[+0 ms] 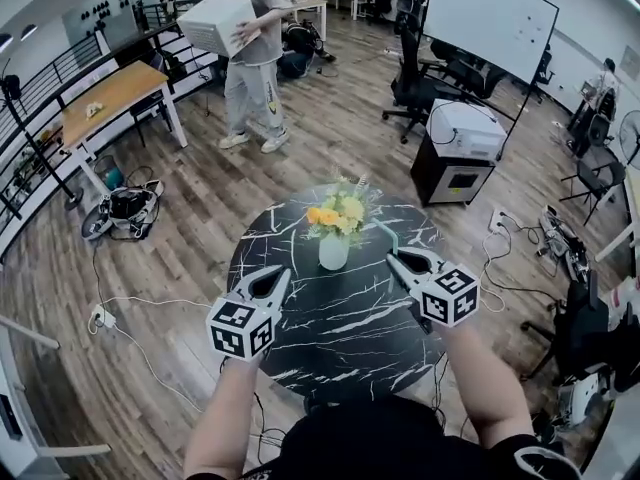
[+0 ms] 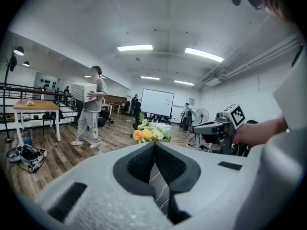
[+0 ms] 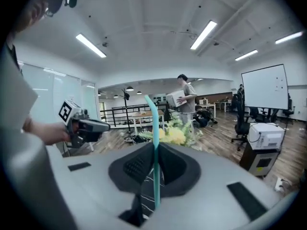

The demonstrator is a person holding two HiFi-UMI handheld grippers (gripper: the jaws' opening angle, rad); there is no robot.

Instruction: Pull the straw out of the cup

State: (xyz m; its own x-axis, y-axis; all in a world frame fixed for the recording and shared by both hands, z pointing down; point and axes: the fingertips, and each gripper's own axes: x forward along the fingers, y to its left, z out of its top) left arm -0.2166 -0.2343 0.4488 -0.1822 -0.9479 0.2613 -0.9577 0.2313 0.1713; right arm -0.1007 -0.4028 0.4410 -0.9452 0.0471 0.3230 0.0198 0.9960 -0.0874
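Observation:
A teal bendy straw (image 1: 384,233) stands upright between the jaws of my right gripper (image 1: 392,257), above the right side of the round black marble table (image 1: 340,348). In the right gripper view the straw (image 3: 155,150) runs down between the pads, which are shut on it. My left gripper (image 1: 284,274) hovers over the table's left side, its pads (image 2: 154,145) meeting with nothing between them. Each gripper view shows the other gripper: the right one (image 2: 197,127) with its straw (image 2: 196,138), and the left one (image 3: 106,126). No cup shows in any view.
A white vase of yellow flowers (image 1: 333,248) stands on the table between the grippers. A person carrying a white box (image 1: 255,53) walks at the back. A printer on a black cabinet (image 1: 460,138), office chairs (image 1: 410,83), a whiteboard (image 1: 490,13) and a wooden table (image 1: 110,93) surround the area.

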